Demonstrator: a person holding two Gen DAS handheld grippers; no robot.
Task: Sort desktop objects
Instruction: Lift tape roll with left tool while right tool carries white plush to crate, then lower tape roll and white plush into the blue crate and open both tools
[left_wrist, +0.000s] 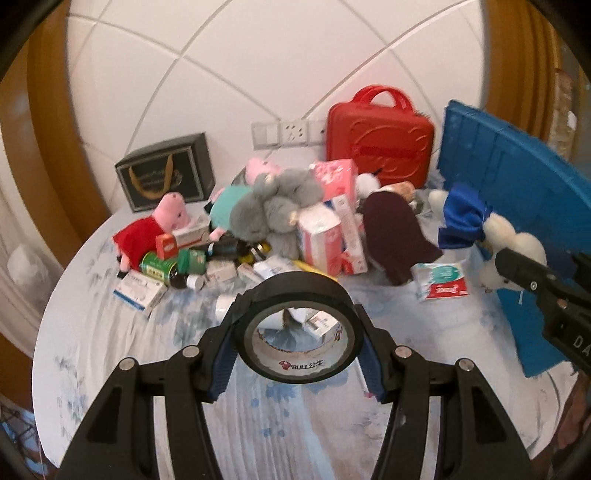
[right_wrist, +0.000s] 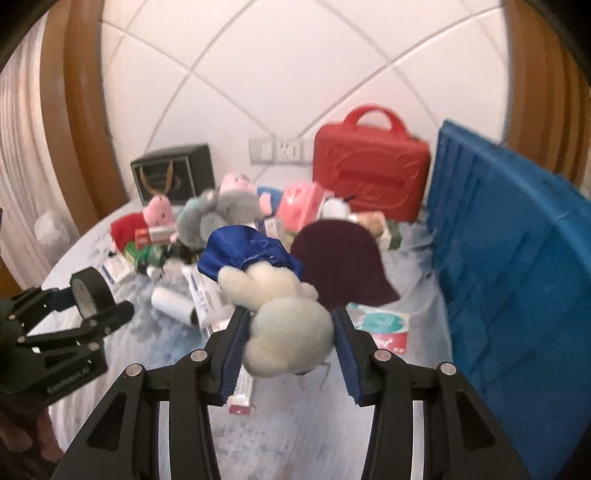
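Observation:
My left gripper (left_wrist: 299, 332) is shut on a black roll of tape (left_wrist: 301, 363) and holds it above the table; the gripper also shows at the left of the right wrist view (right_wrist: 98, 299). My right gripper (right_wrist: 290, 325) is shut on a cream plush toy with a blue satin dress (right_wrist: 284, 317), lifted above the pile. The same toy (left_wrist: 476, 225) hangs at the right of the left wrist view. A pile of plush toys, medicine boxes (left_wrist: 138, 293), bottles and tissue packs (left_wrist: 441, 280) lies on the round table (left_wrist: 147, 369).
A blue plastic crate (right_wrist: 517, 277) stands at the right. A red carry case (left_wrist: 380, 136) leans on the wall behind the pile, and a dark gift box (left_wrist: 166, 171) stands at the back left. A dark maroon hat (right_wrist: 340, 266) lies near the crate.

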